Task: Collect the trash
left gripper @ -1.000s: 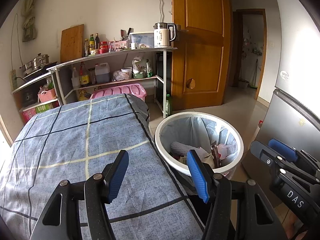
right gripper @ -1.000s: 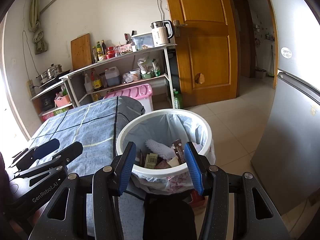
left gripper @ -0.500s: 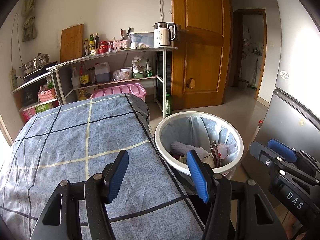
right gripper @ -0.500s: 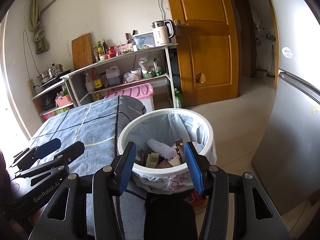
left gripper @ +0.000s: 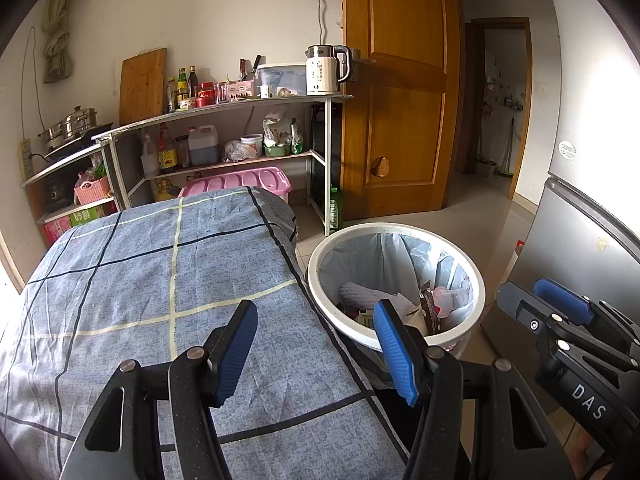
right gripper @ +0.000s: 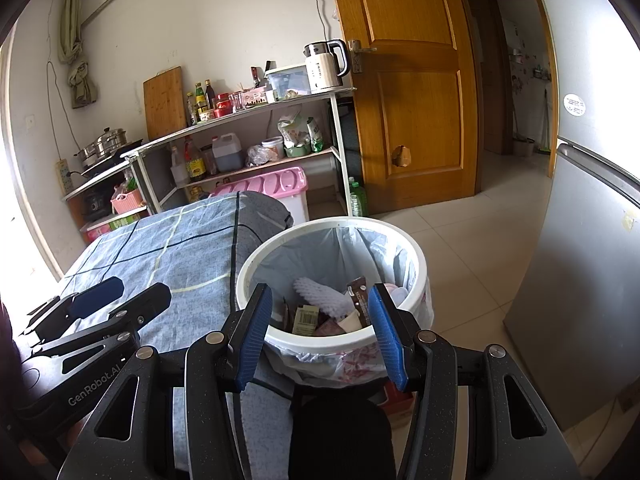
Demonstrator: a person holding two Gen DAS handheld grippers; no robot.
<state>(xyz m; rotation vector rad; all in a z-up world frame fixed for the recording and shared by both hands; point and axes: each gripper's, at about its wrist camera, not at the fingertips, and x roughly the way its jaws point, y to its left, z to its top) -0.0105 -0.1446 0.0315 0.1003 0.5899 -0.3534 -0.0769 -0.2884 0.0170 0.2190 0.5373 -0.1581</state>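
Left wrist view: the left hand-held gripper hangs over the near right edge of a bench covered with a blue checked cloth, its blue-padded fingers spread wide with nothing between them. Just beside the bench on the floor stands a white trash bin lined with a pale bag. Inside lie a white foam net sleeve, a brown wrapper, a crumpled clear bottle and scraps of paper. The right hand-held gripper shows at the right edge of this view, near the grey fridge.

Right wrist view: the right hand-held gripper is held just in front of the trash bin, tips level with its near rim, jaws wide and empty. Between the pads the bin's contents show: the foam net sleeve, the brown wrapper, a small barcoded carton and a paper cup. The left hand-held gripper lies over the cloth at lower left.

Behind stand a metal shelf rack with bottles and a kettle, a pink storage box and a wooden door.
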